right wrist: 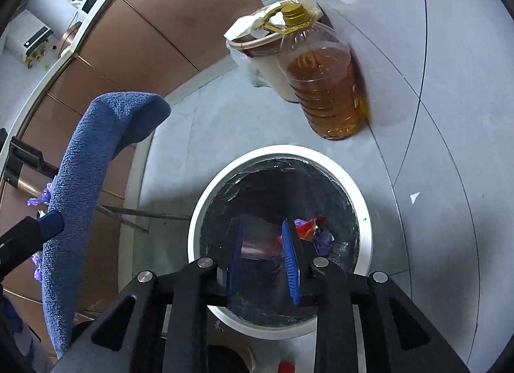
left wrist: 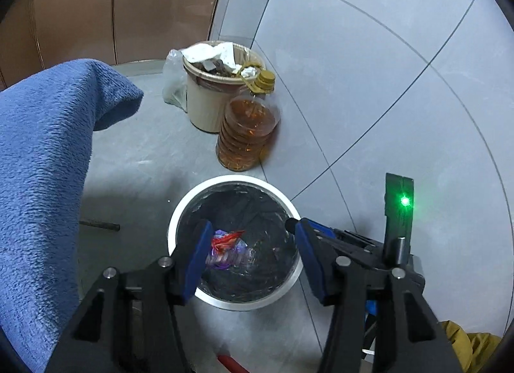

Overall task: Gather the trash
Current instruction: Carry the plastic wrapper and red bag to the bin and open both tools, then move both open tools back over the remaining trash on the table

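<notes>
Claws, two, both parted and empty, above one bin [left wrist: 180,212] holding one wrapper [left wrist: 226,239]

Grey tiled floor [left wrist: 369,90] carries a white-rimmed bin [left wrist: 180,209], an oil bottle [left wrist: 247,130] beside a beige bucket [left wrist: 205,103], and a paper scrap [right wrist: 414,197].

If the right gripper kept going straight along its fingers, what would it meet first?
Most likely the black liner inside the white-rimmed bin: the right gripper, open and empty, points into its mouth. The red and purple wrappers lie slightly right of that line, though depth is unclear.
</notes>
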